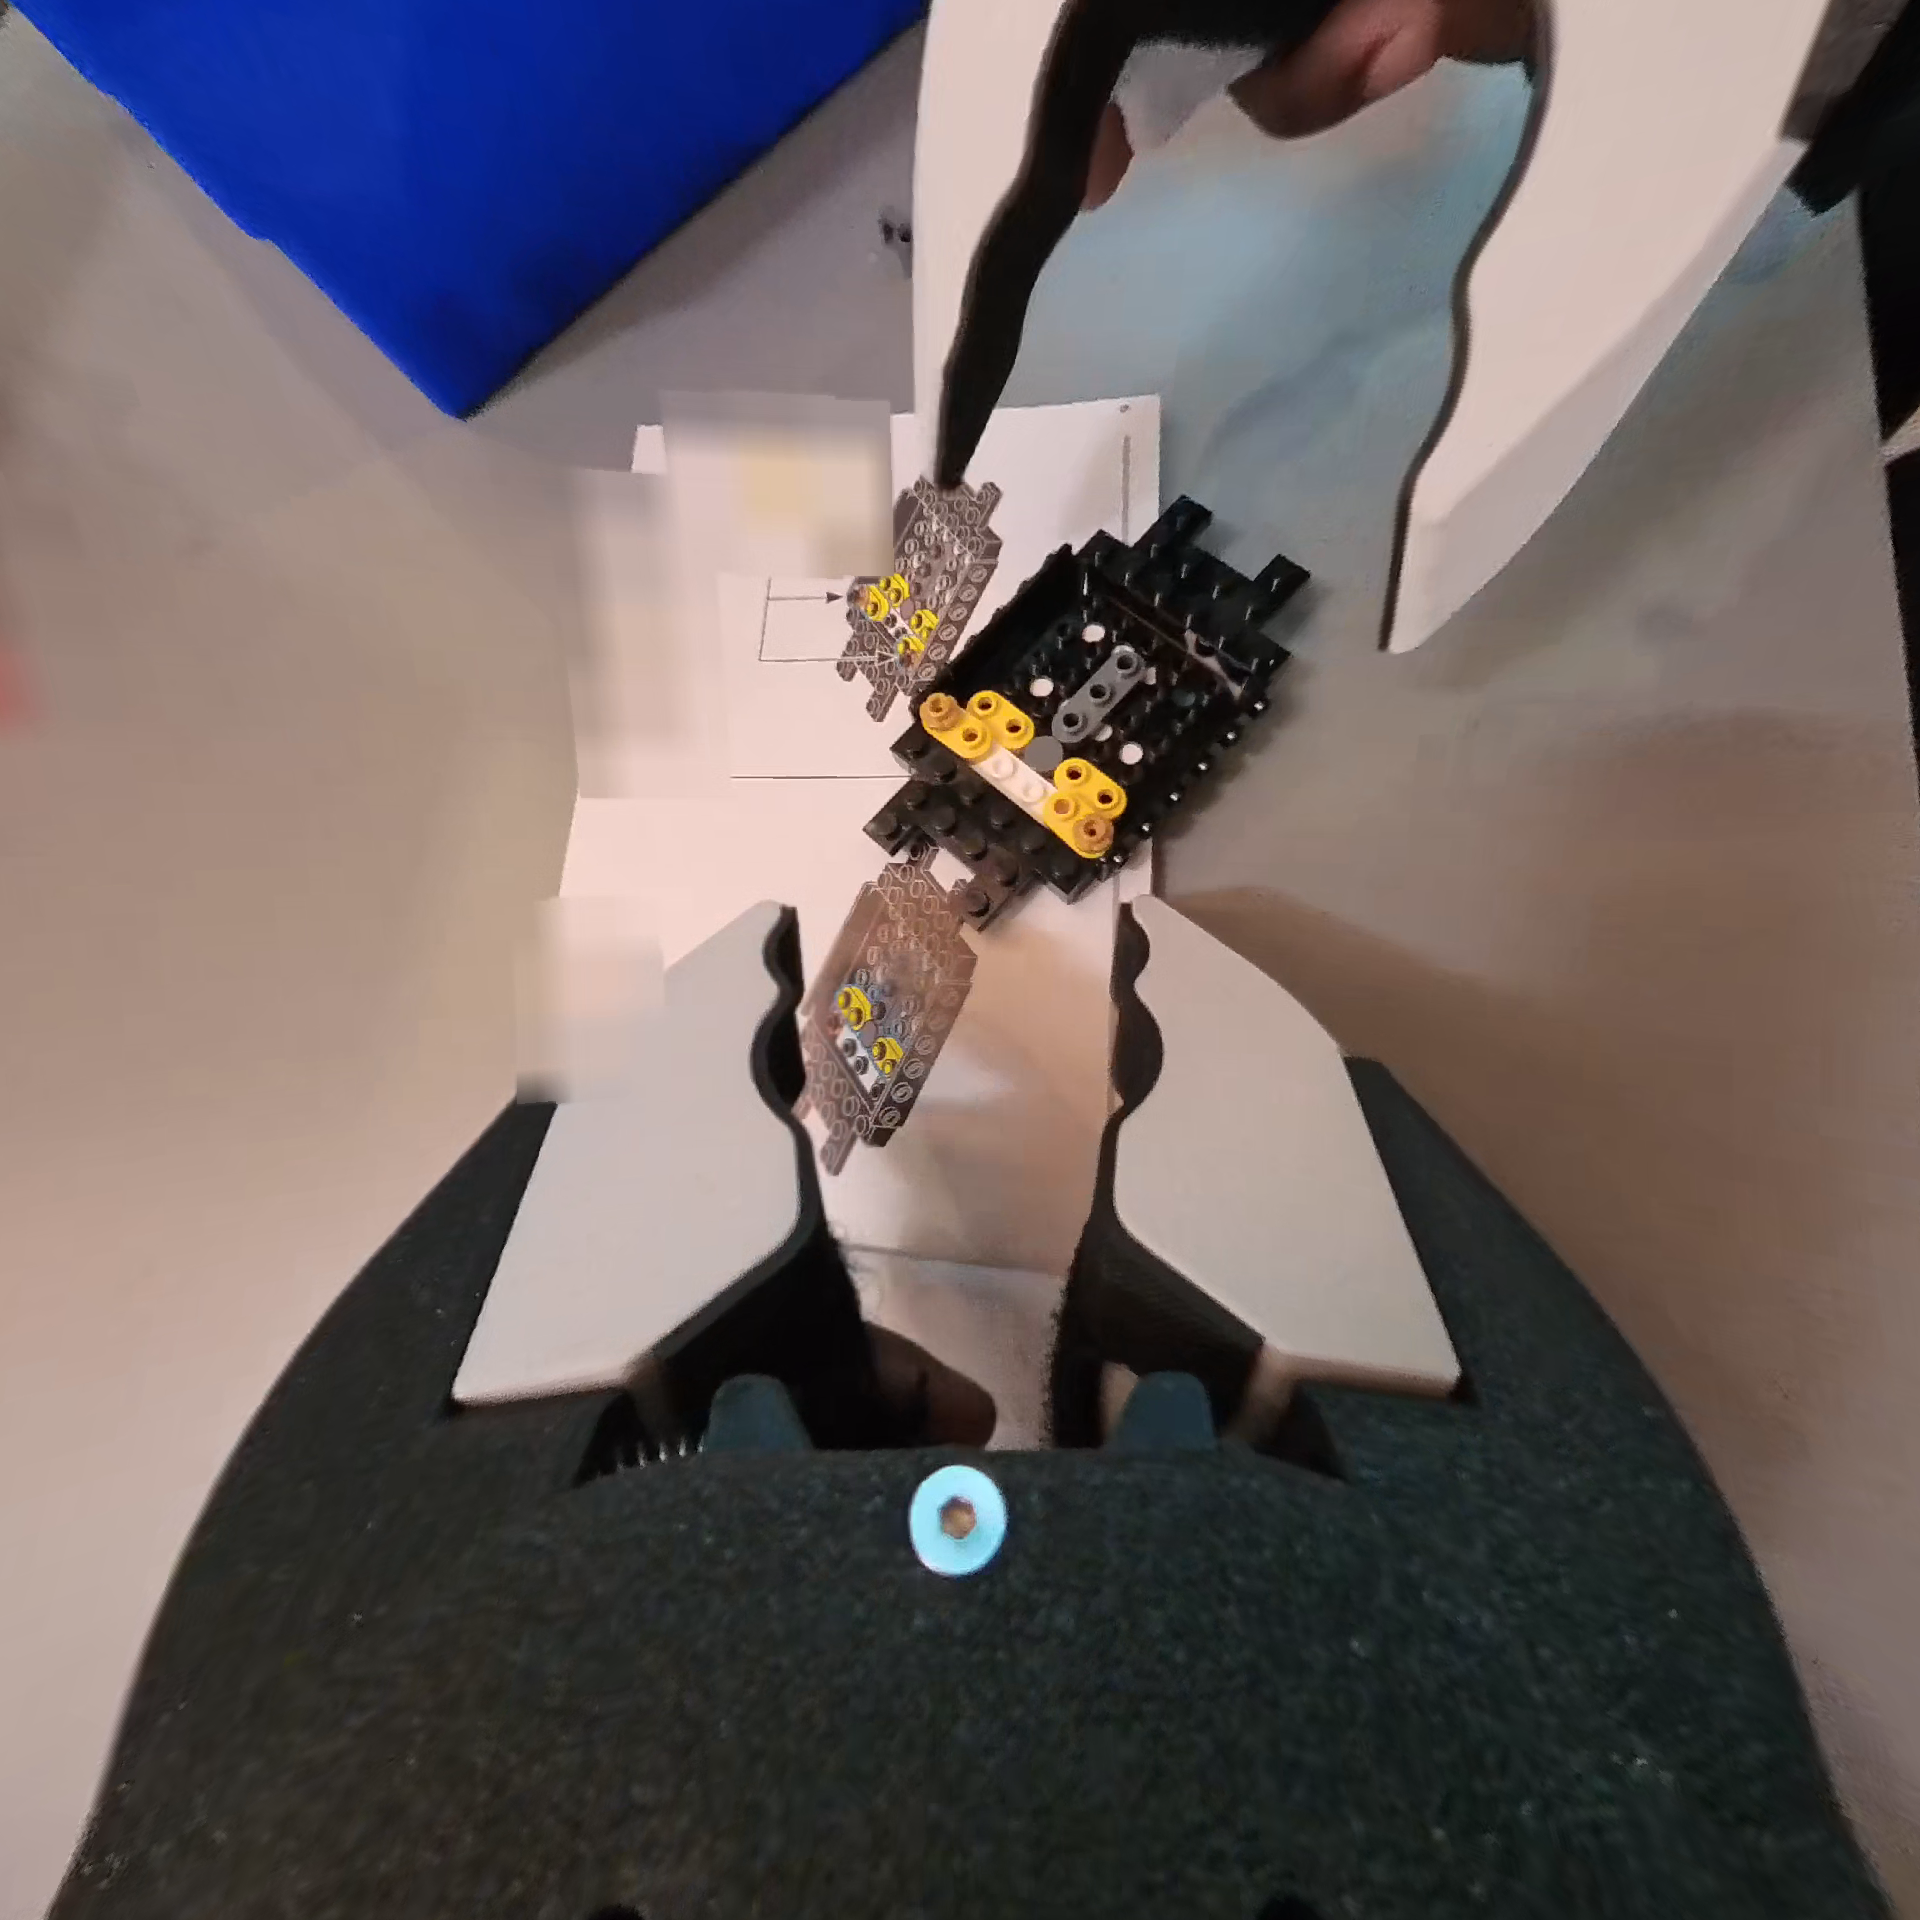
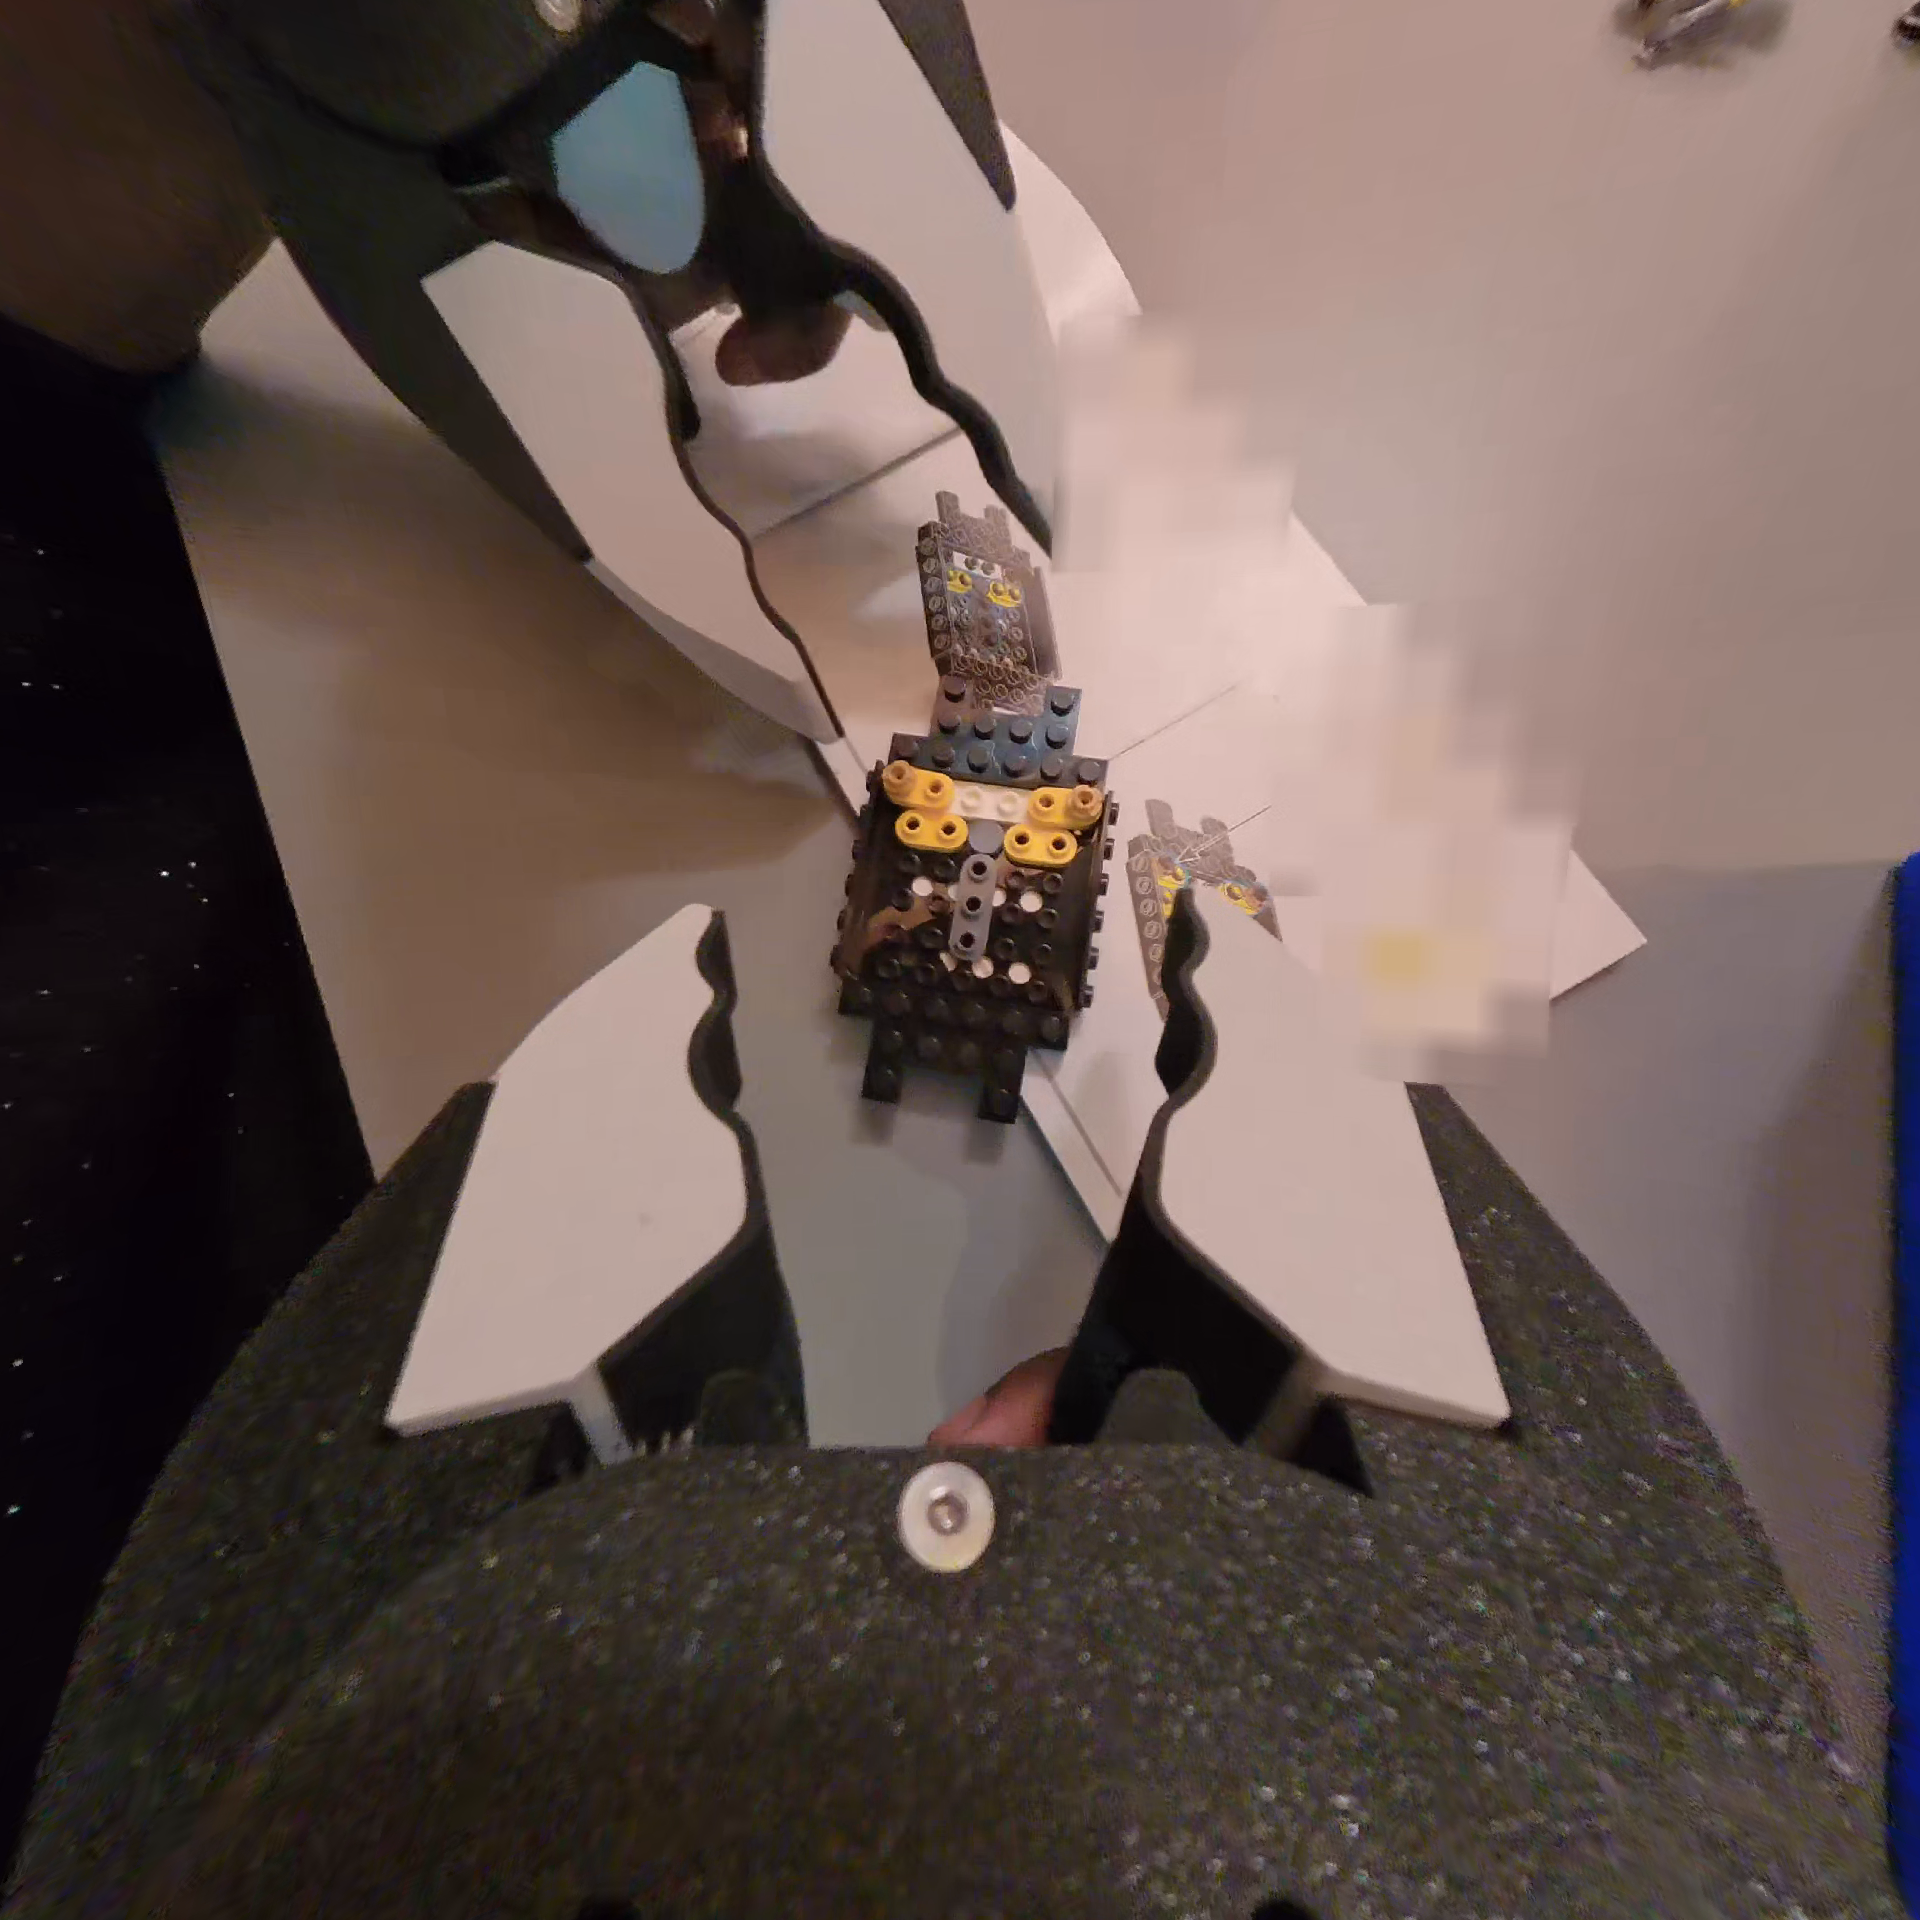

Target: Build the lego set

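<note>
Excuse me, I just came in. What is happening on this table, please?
A person holds two hand tools over a black brick model with yellow, white and grey pieces on top. The model lies partly on printed building instructions on a pale table. The left tool and the right tool are both open and hold nothing. The model sits ahead of each one, untouched. A blue box stands at the table edge.

We see a pale table point(image 2: 1558, 312), white instruction sheets point(image 2: 1195, 769) spread across its middle, a black brick model point(image 2: 977, 935) lying partly on them, a blue box point(image 1: 468, 156) at the far left in our left view
</note>
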A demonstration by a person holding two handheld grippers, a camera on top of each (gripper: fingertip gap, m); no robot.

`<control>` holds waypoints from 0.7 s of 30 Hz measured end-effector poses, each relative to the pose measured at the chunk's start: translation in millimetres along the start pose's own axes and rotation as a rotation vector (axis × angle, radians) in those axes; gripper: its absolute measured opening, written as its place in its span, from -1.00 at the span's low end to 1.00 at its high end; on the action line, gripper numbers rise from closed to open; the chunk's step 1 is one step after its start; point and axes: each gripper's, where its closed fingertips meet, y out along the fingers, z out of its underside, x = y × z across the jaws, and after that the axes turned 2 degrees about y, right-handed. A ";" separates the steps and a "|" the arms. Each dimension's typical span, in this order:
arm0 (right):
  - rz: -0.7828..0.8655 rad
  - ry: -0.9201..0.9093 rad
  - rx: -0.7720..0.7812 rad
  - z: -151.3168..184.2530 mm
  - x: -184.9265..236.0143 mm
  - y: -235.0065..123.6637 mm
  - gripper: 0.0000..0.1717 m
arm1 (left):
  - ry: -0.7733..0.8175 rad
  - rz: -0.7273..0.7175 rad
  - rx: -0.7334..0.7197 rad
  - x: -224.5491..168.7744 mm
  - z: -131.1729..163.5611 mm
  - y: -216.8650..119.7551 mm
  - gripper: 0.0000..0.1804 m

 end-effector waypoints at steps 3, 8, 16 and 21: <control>0.017 -0.002 0.018 2.3 -2.0 2.9 -0.04 | 0.002 -0.018 -0.021 3.6 -0.6 -3.2 -0.32; 0.051 -0.031 0.074 10.5 -3.1 10.4 -0.04 | -0.009 -0.015 -0.053 4.5 -1.5 -3.6 -0.27; 0.122 -0.088 0.154 25.8 -10.3 20.6 -0.06 | -0.010 0.019 -0.185 1.5 -15.2 -2.6 -0.38; 0.124 -0.091 0.132 27.9 -12.5 18.6 -0.24 | 0.006 0.057 -0.184 -1.9 -15.6 -1.9 -0.57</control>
